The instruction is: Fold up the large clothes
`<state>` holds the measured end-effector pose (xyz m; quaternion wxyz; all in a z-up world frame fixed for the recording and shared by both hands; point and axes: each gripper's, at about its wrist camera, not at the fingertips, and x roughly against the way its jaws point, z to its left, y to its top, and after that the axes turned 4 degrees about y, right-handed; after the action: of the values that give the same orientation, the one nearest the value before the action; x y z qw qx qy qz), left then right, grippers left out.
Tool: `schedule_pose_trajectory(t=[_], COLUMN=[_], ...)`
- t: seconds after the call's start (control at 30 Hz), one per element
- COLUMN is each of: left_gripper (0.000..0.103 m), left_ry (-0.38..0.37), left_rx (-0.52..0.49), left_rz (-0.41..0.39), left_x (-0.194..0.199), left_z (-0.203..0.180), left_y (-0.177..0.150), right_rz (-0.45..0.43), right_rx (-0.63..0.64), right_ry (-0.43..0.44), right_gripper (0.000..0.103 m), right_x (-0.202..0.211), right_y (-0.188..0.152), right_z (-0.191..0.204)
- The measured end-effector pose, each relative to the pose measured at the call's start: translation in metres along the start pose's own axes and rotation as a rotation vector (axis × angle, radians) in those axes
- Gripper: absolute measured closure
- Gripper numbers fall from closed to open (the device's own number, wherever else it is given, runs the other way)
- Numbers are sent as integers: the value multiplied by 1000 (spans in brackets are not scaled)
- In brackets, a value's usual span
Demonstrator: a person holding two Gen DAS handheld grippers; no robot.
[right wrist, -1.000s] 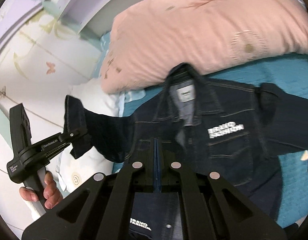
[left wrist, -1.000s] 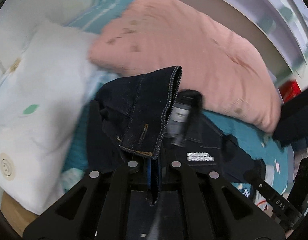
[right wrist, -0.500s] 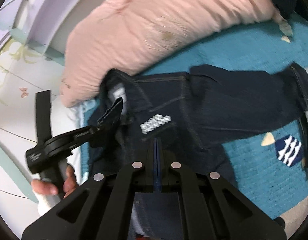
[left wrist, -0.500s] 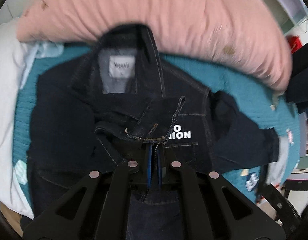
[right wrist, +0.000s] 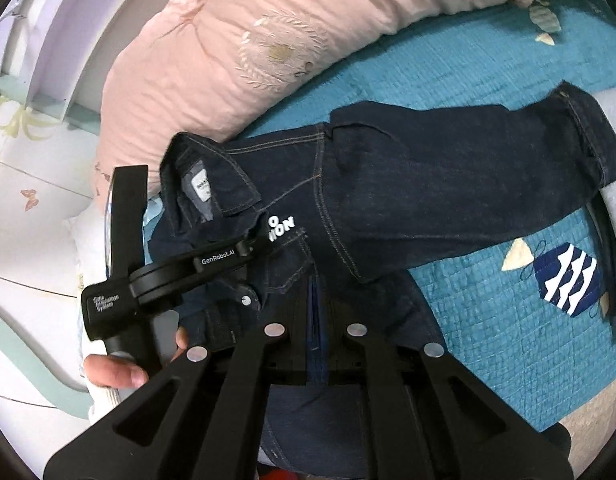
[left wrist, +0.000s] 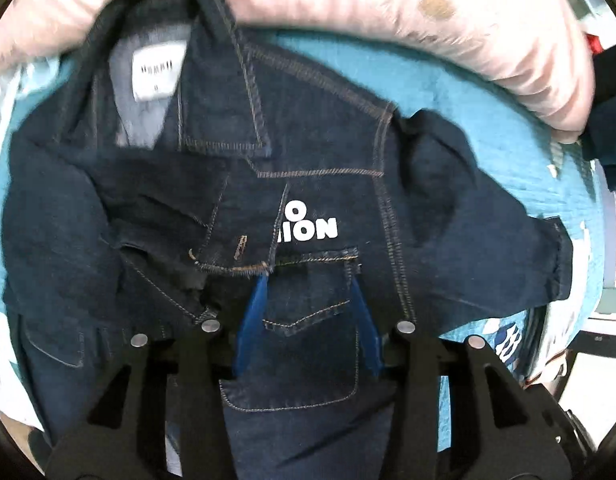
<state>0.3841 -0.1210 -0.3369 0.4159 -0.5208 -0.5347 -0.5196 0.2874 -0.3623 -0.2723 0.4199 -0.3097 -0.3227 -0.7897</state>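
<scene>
One denim jacket [left wrist: 328, 160] lay on one teal quilt [right wrist: 488, 80] beside one pink pillow [right wrist: 247, 48]; the left gripper [left wrist: 310, 280] was released, the right gripper [right wrist: 316, 308] clenched on denim.

Left tongs [left wrist: 310, 288], blue fingers spread, hover over the denim jacket [left wrist: 316, 152], cuff [left wrist: 235, 248] beside them.

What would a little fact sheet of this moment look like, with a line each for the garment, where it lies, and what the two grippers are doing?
garment: dark denim jacket, collar and white label showing
surface: teal quilted bedspread
behind it: pink pillow
folded sleeve: one sleeve cuff lies across the chest, partly covering the white lettering
other sleeve: spread out flat on the bedspread
left gripper: open, over the chest pocket, cuff at one fingertip
right gripper: closed at the jacket's lower edge; whether it pinches cloth is unclear
</scene>
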Motion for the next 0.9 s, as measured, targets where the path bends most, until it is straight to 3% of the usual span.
schedule_pose_trajectory(t=[0.17, 0.3, 0.47, 0.63, 0.77, 0.83, 0.9], left_gripper=[59, 59, 59, 59, 68, 76, 89], left_ry=[12, 33, 64, 94, 121, 130, 121], left_rx=[-25, 7, 69, 127, 165, 187, 204], left_rz=[-68, -108, -104, -72, -19, 26, 65], left_x=[35, 62, 78, 68, 44, 28, 8], left_z=[15, 57, 126, 188, 230, 252, 271], left_y=[-3, -7, -18, -30, -41, -46, -53], right_rz=[-16, -3, 54, 143, 203, 229, 248], right_rx=[24, 48, 62, 80, 78, 66, 61], right_ry=[8, 17, 31, 22, -9, -27, -53], right_gripper=[99, 98, 98, 96, 85, 72, 70], right_x=[7, -2, -35, -87, -129, -146, -167], right_y=[2, 3, -3, -17, -23, -25, -28], right_z=[23, 47, 75, 99, 106, 104, 101])
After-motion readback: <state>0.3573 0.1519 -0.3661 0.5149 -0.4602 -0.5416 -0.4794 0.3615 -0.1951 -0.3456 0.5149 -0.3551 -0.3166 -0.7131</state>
